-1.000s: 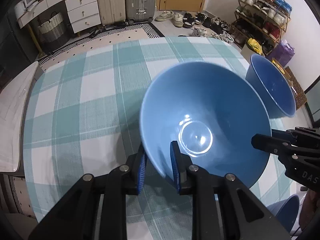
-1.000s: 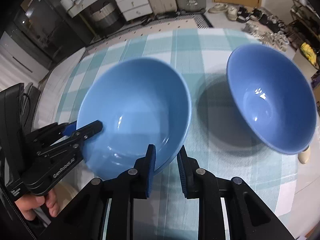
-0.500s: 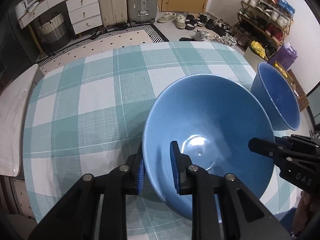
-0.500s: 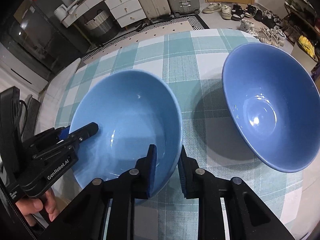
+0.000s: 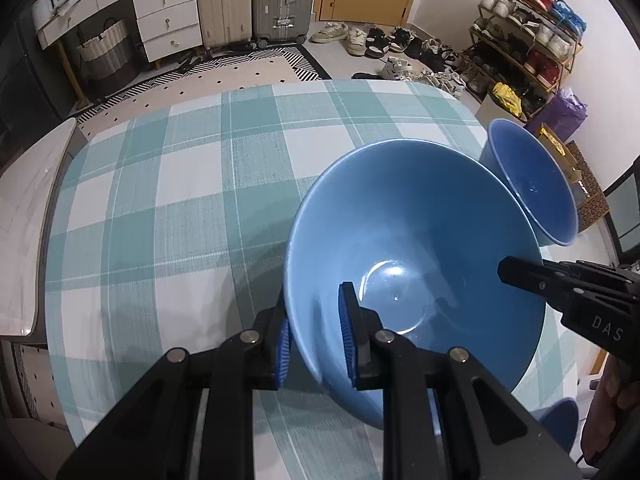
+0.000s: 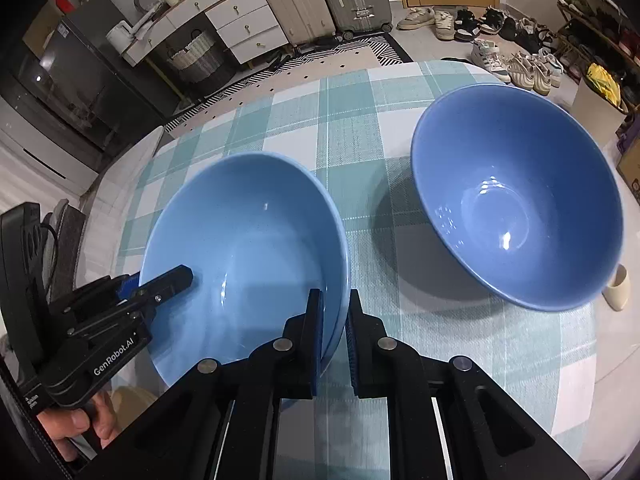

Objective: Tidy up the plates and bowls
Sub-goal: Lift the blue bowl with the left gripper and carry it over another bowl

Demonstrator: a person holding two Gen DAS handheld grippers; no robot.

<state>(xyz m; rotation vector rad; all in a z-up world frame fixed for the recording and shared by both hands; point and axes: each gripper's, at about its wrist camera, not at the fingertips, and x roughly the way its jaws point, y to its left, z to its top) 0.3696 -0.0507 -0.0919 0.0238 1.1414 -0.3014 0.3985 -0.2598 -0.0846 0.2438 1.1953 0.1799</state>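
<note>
A large blue bowl (image 5: 420, 240) is held tilted over the checked tablecloth (image 5: 180, 208), gripped from two sides. My left gripper (image 5: 315, 336) is shut on its near rim, one pad inside and one outside. My right gripper (image 6: 334, 332) clamps the opposite rim of this bowl (image 6: 248, 240), its jaws closing with the pads on the wall. The left gripper (image 6: 176, 280) shows at the bowl's far side in the right wrist view, and the right gripper (image 5: 510, 272) in the left wrist view. A second blue bowl (image 6: 520, 200) stands alone on the cloth to the right.
A small cream cup (image 6: 618, 288) sits by the table's right edge. Another blue dish (image 5: 560, 420) shows partly at the lower right. A person's hand (image 6: 80, 420) holds the left gripper. Drawers, suitcases and a shoe rack (image 5: 528, 40) stand beyond the table.
The right gripper's jaws have narrowed onto the bowl's rim. The held bowl has tipped and shifted slightly; the second bowl has stayed put.
</note>
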